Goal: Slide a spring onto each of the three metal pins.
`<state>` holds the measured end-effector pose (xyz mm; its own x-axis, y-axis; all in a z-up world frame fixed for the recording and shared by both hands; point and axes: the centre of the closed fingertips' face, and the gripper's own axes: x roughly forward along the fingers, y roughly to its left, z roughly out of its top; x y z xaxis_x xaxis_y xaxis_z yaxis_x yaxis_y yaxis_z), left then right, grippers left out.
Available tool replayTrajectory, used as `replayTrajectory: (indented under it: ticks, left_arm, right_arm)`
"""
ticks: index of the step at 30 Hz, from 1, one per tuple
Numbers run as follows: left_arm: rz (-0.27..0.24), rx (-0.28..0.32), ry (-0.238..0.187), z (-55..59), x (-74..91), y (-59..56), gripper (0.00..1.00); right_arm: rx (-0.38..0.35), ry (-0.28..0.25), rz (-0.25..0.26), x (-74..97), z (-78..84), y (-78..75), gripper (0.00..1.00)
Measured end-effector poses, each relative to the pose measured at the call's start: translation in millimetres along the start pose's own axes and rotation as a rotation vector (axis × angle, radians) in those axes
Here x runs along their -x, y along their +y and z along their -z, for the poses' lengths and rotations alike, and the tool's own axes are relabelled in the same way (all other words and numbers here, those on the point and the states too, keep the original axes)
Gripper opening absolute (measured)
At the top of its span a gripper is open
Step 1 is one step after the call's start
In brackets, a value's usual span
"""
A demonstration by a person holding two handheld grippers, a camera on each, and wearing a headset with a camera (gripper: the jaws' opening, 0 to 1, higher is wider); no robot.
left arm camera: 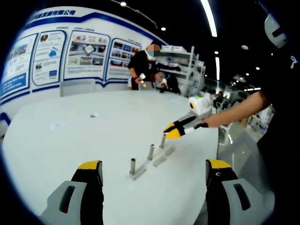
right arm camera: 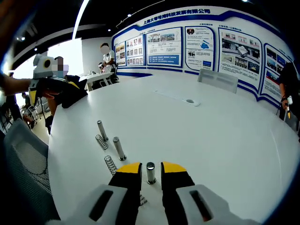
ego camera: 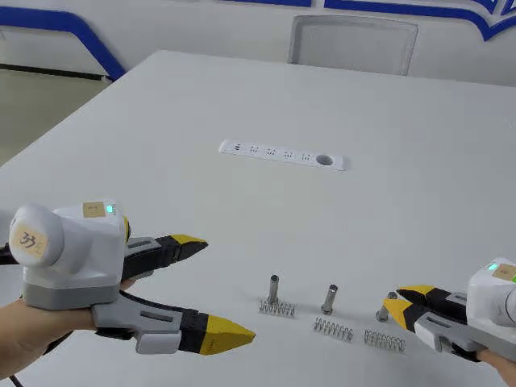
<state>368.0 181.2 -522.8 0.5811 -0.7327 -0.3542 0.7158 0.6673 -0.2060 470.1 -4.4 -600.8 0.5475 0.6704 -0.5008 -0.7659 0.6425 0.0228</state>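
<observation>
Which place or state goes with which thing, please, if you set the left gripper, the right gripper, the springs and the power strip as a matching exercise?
Things:
1. left gripper
2. right gripper
3. springs
4. power strip

Places or states:
A. lying flat on the table by the pins
B. jaws on either side of one of the pins
C. jaws wide apart, holding nothing
D. beyond the pins, farther across the table

Pairs: 1-C, 2-B, 3-A, 4-D.

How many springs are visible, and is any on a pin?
3. All lie flat on the table: the left spring against the left pin's base, the middle spring beside the middle pin, the right spring beside the right pin. None is threaded on.
</observation>
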Motion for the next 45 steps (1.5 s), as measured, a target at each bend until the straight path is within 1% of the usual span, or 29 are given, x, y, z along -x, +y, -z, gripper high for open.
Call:
replayTrajectory:
  ticks: [2, 4, 6, 9, 10, 12, 13, 17, 20, 23, 25, 27, 32, 34, 35, 38, 41, 43, 45]
  left_arm:
    - [0.004, 0.003, 0.001, 1.1, -0.9, -0.2, 0.92]
    - [0.008, 0.005, 0.012, 4.3, -2.4, -0.2, 0.92]
    - [0.009, 0.005, 0.018, 6.3, -3.3, 0.1, 0.92]
    - [0.012, 0.013, 0.018, 7.5, -4.7, 0.2, 0.92]
    - [0.011, 0.014, 0.021, 8.2, -5.7, 0.6, 0.92]
    - [0.011, 0.016, 0.024, 9.3, -6.8, 1.4, 0.92]
    - [0.012, 0.021, 0.024, 9.4, -7.5, 1.4, 0.92]
    - [0.019, 0.033, 0.011, 6.8, -10.2, -0.7, 0.92]
    - [0.026, 0.03, 0.021, 7.9, -12.3, -2.6, 0.92]
    - [0.028, 0.028, 0.028, 10.0, -12.5, -2.2, 0.92]
    - [0.026, 0.033, 0.028, 10.8, -12.1, -1.1, 0.92]
    - [0.024, 0.036, 0.03, 12.0, -11.4, 0.3, 0.92]
    - [0.02, 0.042, 0.037, 14.1, -10.7, 0.9, 0.92]
    - [0.02, 0.043, 0.037, 14.3, -11.1, 0.7, 0.92]
    - [0.021, 0.043, 0.037, 14.0, -11.6, 0.2, 0.92]
    - [0.023, 0.042, 0.038, 13.9, -13.6, -1.1, 0.92]
    - [0.03, 0.04, 0.038, 12.8, -14.7, -3.0, 0.92]
    - [0.032, 0.039, 0.035, 11.8, -15.0, -3.2, 0.92]
    - [0.032, 0.044, 0.025, 9.2, -15.2, -3.5, 0.92]
  right_arm:
    - [-0.004, -0.003, -0.007, 3.3, -0.5, -1.7, 0.19]
    - [0.004, 0.008, -0.025, 6.7, 2.3, -2.3, 0.2]
    - [0.022, 0.028, -0.053, 10.2, 7.6, -2.4, 0.21]
    - [0.03, 0.066, -0.12, 14.3, 19.4, 3.8, 0.22]
    - [0.054, 0.089, -0.145, 15.3, 25.3, 6.8, 0.22]
    - [0.089, 0.116, -0.174, 15.6, 32.7, 11.1, 0.22]
    - [0.108, 0.134, -0.191, 15.5, 37.5, 14.4, 0.22]
    - [0.143, 0.175, -0.223, 9.4, 49.6, 20.8, 0.22]
    - [0.157, 0.202, -0.25, 3.7, 56.4, 25.0, 0.22]
    - [0.209, 0.243, -0.275, 0.2, 64.8, 27.0, 0.21]
    - [0.225, 0.257, -0.294, -1.4, 68.0, 29.1, 0.21]
    - [0.244, 0.27, -0.303, -2.0, 70.5, 28.5, 0.21]
    - [0.251, 0.287, -0.321, -2.1, 73.4, 26.5, 0.21]
    - [0.224, 0.288, -0.313, -3.5, 72.6, 24.9, 0.2]
    - [0.224, 0.286, -0.316, -3.8, 72.4, 26.0, 0.18]
    - [0.24, 0.281, -0.32, -5.9, 71.1, 26.6, 0.16]
    - [0.252, 0.292, -0.344, -5.5, 71.9, 29.4, 0.14]
    - [0.281, 0.298, -0.357, -5.0, 72.7, 31.6, 0.12]
    - [0.286, 0.304, -0.355, -4.4, 73.1, 30.7, 0.12]
